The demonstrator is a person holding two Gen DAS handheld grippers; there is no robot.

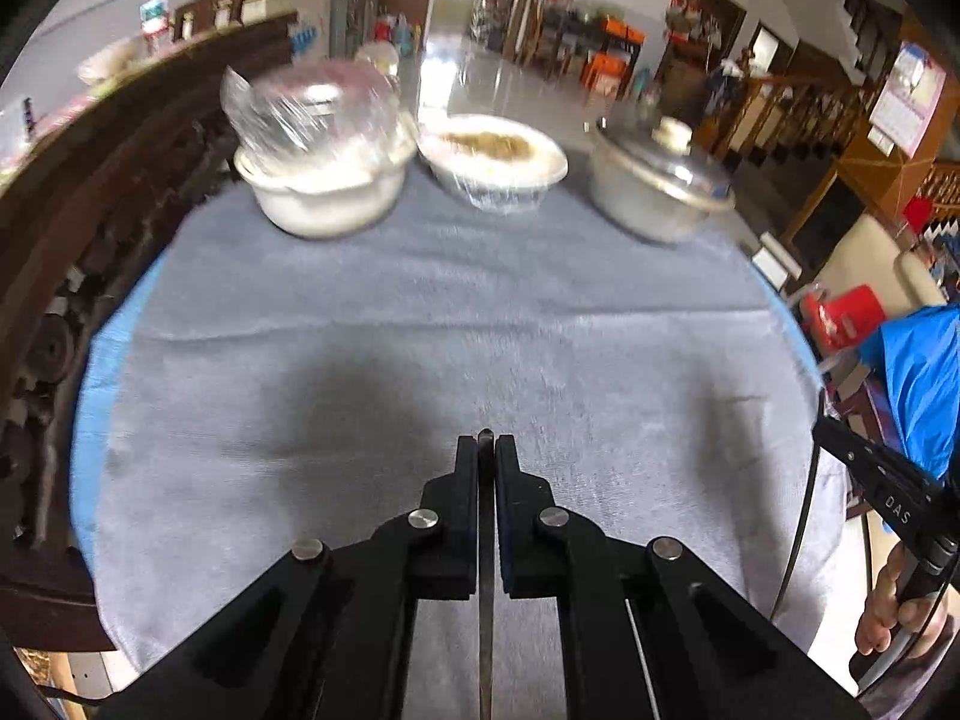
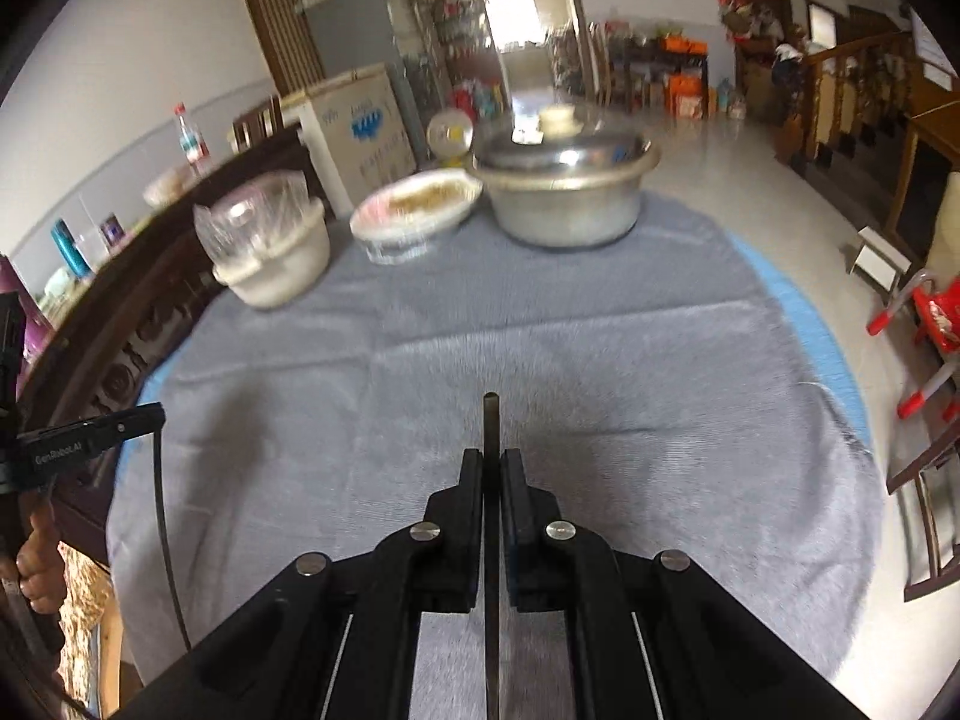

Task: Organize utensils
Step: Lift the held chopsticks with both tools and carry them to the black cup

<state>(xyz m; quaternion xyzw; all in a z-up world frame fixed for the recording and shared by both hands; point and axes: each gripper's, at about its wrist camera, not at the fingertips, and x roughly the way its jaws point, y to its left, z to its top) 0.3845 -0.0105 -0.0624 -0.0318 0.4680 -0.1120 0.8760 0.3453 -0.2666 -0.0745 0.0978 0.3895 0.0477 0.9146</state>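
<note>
- Fingers [image 1: 465,480] of the left gripper [image 1: 486,450] were closed edge-on against one thin metal utensil [image 1: 485,600], its tip poking just past the fingertips; which kind of utensil could not be told.
- Left wrist view: three vessels stood in a row at the far edge of the grey cloth [image 1: 420,330] — one white bowl [image 1: 324,192] topped with crumpled clear plastic, one film-covered dish [image 1: 495,159] of brownish food, one metal pot [image 1: 657,192] with a lid. Nothing lay between the fingertips and that row. A dark carved wooden rail [image 1: 90,228] curved along the left. At the right edge, a hand [image 1: 894,606] held the other black gripper body.
- Right wrist view: the right gripper [image 2: 491,456] likewise pinched a single slim metal utensil [image 2: 491,420], which stuck out farther beyond its fingertips. The same three vessels showed: bowl [image 2: 282,264], dish [image 2: 414,210], pot [image 2: 564,192].
- Only this view showed a teal flask [image 2: 69,249] on the side counter, a red stool [image 2: 936,318] at right, and the person's left hand [image 2: 39,570] gripping the other handle at the left edge.
</note>
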